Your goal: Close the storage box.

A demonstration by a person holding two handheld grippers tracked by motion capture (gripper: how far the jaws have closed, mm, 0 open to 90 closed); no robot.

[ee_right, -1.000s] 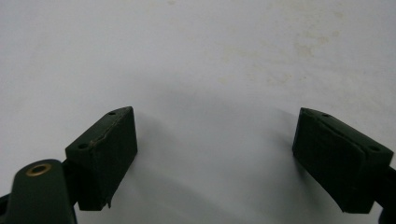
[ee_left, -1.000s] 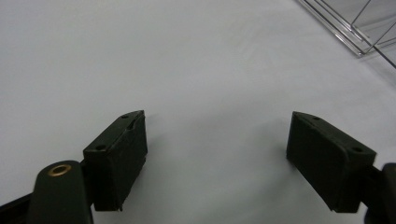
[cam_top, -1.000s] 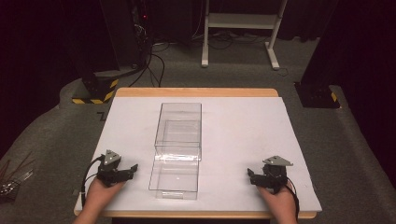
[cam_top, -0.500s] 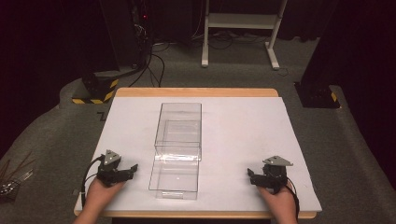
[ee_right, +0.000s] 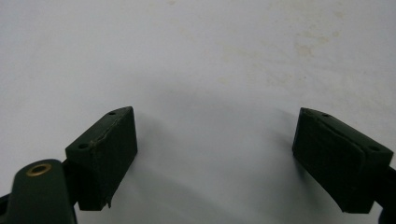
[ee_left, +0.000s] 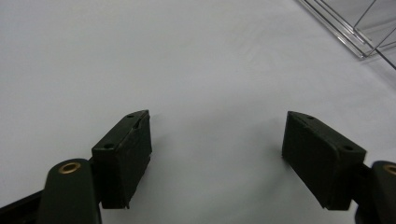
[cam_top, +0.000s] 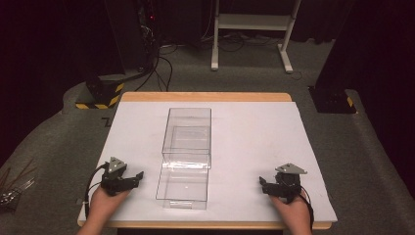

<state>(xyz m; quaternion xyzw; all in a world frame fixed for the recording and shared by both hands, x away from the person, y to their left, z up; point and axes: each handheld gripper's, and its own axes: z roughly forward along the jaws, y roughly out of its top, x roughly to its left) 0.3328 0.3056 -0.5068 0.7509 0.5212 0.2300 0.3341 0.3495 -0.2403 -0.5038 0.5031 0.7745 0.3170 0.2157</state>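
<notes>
Jaws apart on both, nothing held, left gripper [cam_top: 138, 176] just closing slightly, right gripper [cam_top: 263, 184] prob. resting low on table [cam_top: 254, 127].

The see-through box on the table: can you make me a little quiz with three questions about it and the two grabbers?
1. True or false: the left gripper is holding the clear box.
2. Which is it? The clear box lies (a) between the two grippers, (b) off the white table cover, (c) beside the right gripper at the table's right edge.
3. What lies between the right gripper's jaws in the right gripper view?

Key
1. False. Its jaws stand apart with nothing between them, and have just been closing a little; the box is off to its side.
2. (a)
3. Nothing, just the bare white cover; the jaws stand wide apart.
</notes>
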